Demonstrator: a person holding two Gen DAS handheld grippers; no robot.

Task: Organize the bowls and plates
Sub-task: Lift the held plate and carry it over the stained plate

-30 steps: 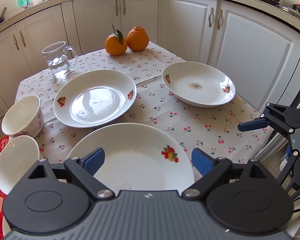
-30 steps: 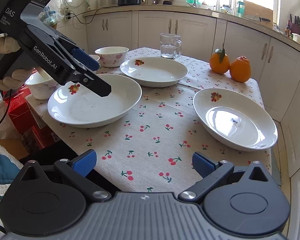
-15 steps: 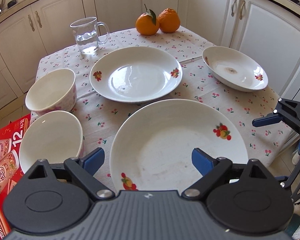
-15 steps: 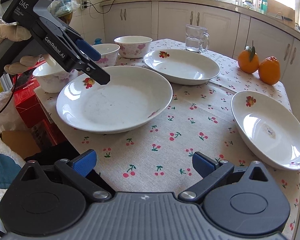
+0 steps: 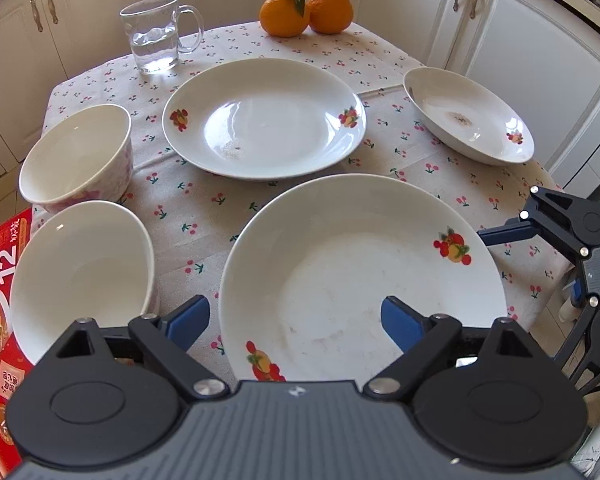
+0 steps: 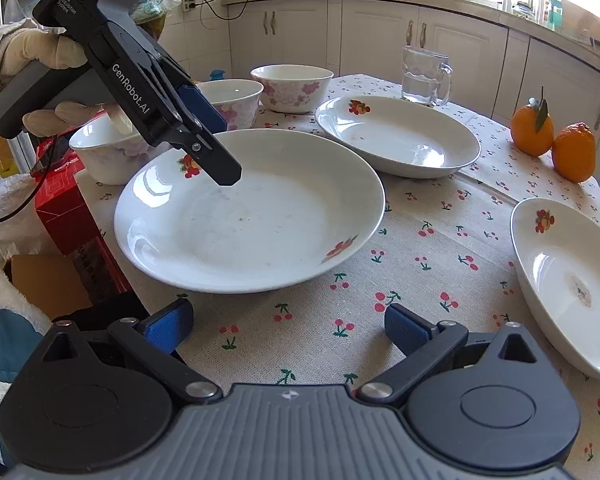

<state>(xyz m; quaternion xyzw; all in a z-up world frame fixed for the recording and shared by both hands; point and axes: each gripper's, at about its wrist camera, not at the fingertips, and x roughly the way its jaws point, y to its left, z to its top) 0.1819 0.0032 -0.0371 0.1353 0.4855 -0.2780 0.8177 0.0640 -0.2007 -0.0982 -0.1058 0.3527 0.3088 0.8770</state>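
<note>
L gripper (image 5: pixel 294 318) is hanging over the near plate (image 5: pixel 360 276), jaws spread wide w/ nothing pinched; they've just been closing a little, and the plate's near-left rim is sitting between the blue pads (image 5: pixel 190 316) w/o either pad pressing on it. In the R wrist view the L gripper (image 6: pixel 216 148) is showing tilted down above that same plate (image 6: pixel 248 212), its lower finger tip over the plate's left inner slope; whether it's touching can't be told. A gloved hand (image 6: pixel 40 80) is holding its grip. R gripper (image 6: pixel 288 328) is hovering over bare cherry-print cloth (image 6: pixel 420 248), jaws spread, nothing between them; near plate is lying just ahead-left of it, a second plate (image 6: pixel 398 136) farther ahead, a third plate (image 6: pixel 568 280) just to its right at the table edge. Ahead-left of the L gripper two bowls (image 5: pixel 80 264) (image 5: pixel 76 156) are standing close beside each other; R view is showing a third bowl (image 6: pixel 236 100) among them. Far ahead: glass mug (image 5: pixel 156 36) w/ water and two oranges (image 5: pixel 306 10).
</note>
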